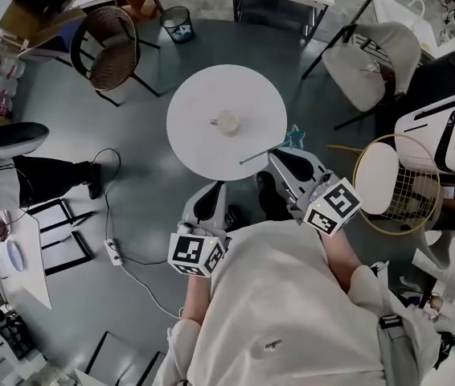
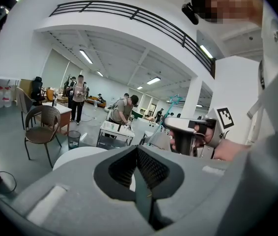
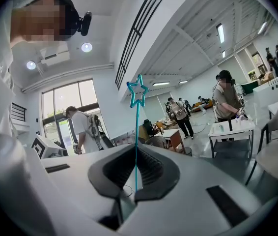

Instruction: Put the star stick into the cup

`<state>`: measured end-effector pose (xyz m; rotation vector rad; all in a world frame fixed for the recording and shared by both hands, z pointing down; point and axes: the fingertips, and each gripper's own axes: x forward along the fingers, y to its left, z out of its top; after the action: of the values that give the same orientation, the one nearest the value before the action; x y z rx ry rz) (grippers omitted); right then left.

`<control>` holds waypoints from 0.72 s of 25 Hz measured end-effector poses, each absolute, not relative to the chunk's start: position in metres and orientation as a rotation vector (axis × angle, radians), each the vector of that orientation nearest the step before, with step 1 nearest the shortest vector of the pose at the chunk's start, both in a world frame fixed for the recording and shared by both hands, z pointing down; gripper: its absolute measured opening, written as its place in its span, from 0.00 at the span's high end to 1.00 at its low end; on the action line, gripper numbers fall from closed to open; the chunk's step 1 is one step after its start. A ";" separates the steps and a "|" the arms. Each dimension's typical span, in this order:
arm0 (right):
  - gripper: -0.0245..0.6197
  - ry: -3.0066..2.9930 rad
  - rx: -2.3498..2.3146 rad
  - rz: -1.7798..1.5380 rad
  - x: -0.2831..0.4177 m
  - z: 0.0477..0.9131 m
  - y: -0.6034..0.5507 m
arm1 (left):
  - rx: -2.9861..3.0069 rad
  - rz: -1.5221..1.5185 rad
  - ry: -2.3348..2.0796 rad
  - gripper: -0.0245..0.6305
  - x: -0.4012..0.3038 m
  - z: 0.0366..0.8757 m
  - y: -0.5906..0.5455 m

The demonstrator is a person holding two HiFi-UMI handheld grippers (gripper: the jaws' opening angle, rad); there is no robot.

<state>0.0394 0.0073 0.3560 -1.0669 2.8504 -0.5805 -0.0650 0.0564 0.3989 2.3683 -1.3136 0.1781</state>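
Note:
A small white cup (image 1: 227,122) stands at the middle of the round white table (image 1: 203,95). My right gripper (image 1: 279,158) hovers just off the table's near right edge, shut on the star stick (image 1: 268,152). The thin stick lies across the jaws, and its teal star (image 1: 294,137) pokes out past them. In the right gripper view the stick (image 3: 136,146) rises from my right gripper (image 3: 135,157) to the star (image 3: 138,93). My left gripper (image 1: 209,191) hangs below the table's near edge. Its jaws (image 2: 138,154) are shut on nothing. The right gripper (image 2: 190,132) shows from it.
A wicker chair (image 1: 107,47) and a bin (image 1: 178,22) stand beyond the table at the left. A white chair (image 1: 376,55) is at the back right, a round wire stool (image 1: 392,179) to my right. A cable and power strip (image 1: 115,252) lie on the floor.

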 end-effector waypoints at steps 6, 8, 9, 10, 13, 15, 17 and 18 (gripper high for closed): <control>0.94 2.874 -0.982 -0.586 0.052 0.357 -0.025 | 2.340 0.176 -1.373 0.95 -0.046 0.399 0.030; 0.94 2.885 -0.951 -0.594 0.058 0.359 -0.035 | 2.327 0.173 -1.396 0.95 -0.037 0.399 0.022; 0.94 2.891 -0.934 -0.601 0.061 0.361 -0.040 | 2.320 0.170 -1.408 0.95 -0.033 0.399 0.018; 0.94 2.897 -0.915 -0.608 0.064 0.362 -0.045 | 2.314 0.169 -1.420 0.95 -0.028 0.399 0.015; 0.94 2.916 -0.862 -0.630 0.069 0.367 -0.058 | 2.287 0.162 -1.461 0.95 -0.019 0.399 0.007; 0.94 2.928 -0.828 -0.639 0.071 0.369 -0.064 | 2.260 0.159 -1.490 0.95 -0.015 0.401 0.005; 0.94 2.942 -0.787 -0.652 0.072 0.371 -0.069 | 2.230 0.159 -1.519 0.95 -0.012 0.403 0.004; 0.94 2.952 -0.767 -0.659 0.071 0.373 -0.071 | 2.217 0.158 -1.532 0.95 -0.011 0.404 0.003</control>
<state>0.0715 -0.0710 0.3730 -0.7669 2.9521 -0.6590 -0.0107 0.0031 0.4040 2.2168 -1.5318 0.1584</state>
